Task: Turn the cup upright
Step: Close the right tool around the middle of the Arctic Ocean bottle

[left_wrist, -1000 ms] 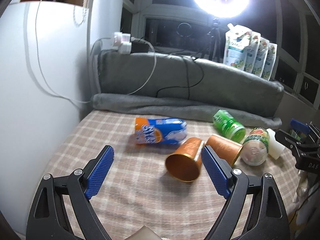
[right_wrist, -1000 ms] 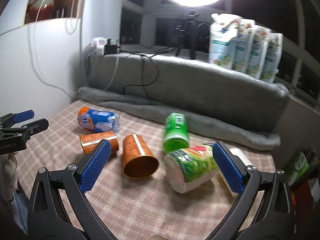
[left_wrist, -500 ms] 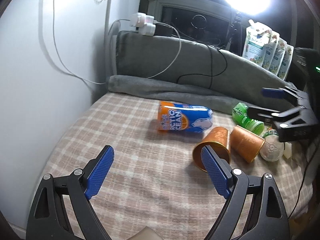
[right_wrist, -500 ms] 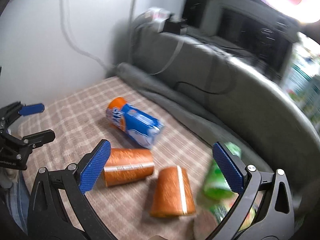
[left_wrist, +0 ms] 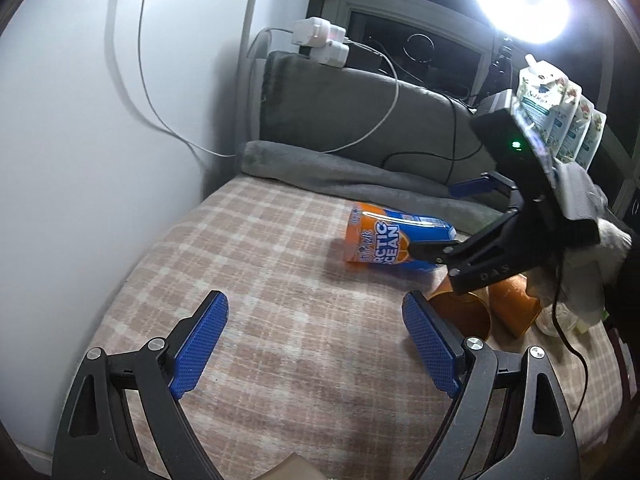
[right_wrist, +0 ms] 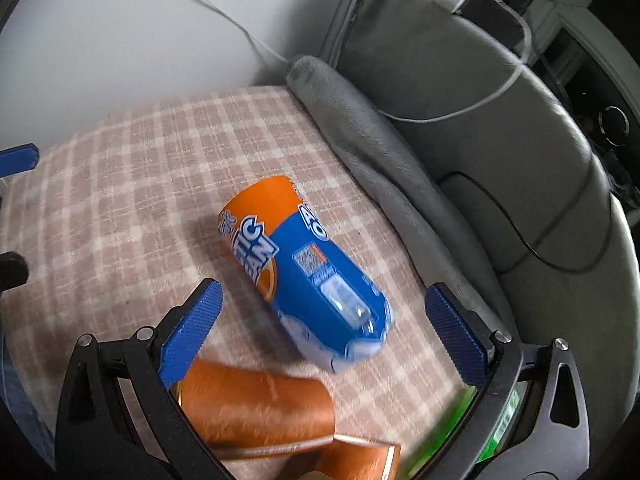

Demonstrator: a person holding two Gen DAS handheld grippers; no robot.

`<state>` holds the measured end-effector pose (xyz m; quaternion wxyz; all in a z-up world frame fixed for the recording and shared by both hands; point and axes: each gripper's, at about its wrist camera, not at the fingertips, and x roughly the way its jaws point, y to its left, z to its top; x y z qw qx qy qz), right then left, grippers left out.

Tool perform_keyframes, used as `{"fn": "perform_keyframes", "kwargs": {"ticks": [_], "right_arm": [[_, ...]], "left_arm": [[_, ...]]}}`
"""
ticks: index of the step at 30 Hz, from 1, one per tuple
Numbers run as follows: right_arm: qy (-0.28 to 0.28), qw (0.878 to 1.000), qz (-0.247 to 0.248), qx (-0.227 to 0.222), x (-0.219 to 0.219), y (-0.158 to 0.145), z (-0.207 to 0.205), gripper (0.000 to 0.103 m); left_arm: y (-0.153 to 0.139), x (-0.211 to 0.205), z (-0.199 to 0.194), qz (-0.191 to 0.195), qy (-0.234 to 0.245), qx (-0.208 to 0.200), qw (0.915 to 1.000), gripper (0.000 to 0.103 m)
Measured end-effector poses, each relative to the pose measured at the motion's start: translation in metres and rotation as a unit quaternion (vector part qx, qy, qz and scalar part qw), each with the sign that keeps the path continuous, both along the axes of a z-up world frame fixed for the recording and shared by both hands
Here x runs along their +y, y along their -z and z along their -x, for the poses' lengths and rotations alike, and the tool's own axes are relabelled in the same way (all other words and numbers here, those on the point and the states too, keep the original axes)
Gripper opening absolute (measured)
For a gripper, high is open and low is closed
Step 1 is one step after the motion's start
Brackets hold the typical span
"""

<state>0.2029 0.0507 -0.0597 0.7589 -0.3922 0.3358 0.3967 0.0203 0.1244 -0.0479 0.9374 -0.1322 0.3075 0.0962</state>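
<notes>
A blue and orange cup point(right_wrist: 312, 276) lies on its side on the checked cloth point(right_wrist: 120, 200); it also shows in the left wrist view point(left_wrist: 384, 240). My right gripper point(right_wrist: 324, 328) is open and hovers just above the cup, the jaws on either side of its narrow end without touching it. In the left wrist view it point(left_wrist: 452, 220) partly hides the cup. My left gripper point(left_wrist: 316, 344) is open and empty over bare cloth, left of the cups.
Two copper cups lie on their sides, one point(right_wrist: 256, 408) beside the blue cup and one point(left_wrist: 512, 308) to the right. A green cup point(right_wrist: 496, 428) lies partly hidden at the right. A grey rolled blanket point(right_wrist: 360, 132) lines the back. A white wall point(left_wrist: 100, 120) stands left.
My right gripper has swung left and down over the blue and orange cup. My left gripper has shifted left, so the cups sit further right in its view.
</notes>
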Motion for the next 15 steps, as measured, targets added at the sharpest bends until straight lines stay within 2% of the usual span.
{"fn": "perform_keyframes", "kwargs": {"ticks": [4, 9, 12, 14, 15], "right_arm": [[-0.016, 1.000, 0.026, 0.005, 0.015, 0.009, -0.007, 0.103], [-0.032, 0.997, 0.069, 0.004, 0.029, 0.028, -0.012, 0.095], [-0.035, 0.996, 0.079, -0.001, 0.036, 0.036, -0.014, 0.092], [-0.037, 0.996, 0.085, 0.000, 0.040, 0.040, -0.014, 0.083], [-0.038, 0.995, 0.088, -0.002, 0.042, 0.042, -0.015, 0.083]], "left_arm": [[0.001, 0.003, -0.001, 0.003, -0.003, 0.001, 1.0000, 0.089], [0.000, 0.003, -0.001, 0.003, -0.003, 0.001, 1.0000, 0.089], [-0.001, 0.003, -0.001, 0.003, -0.005, 0.001, 1.0000, 0.089], [-0.002, 0.003, -0.001, 0.002, -0.005, 0.000, 1.0000, 0.089], [-0.002, 0.003, -0.001, 0.001, -0.005, 0.000, 1.0000, 0.089]]}}
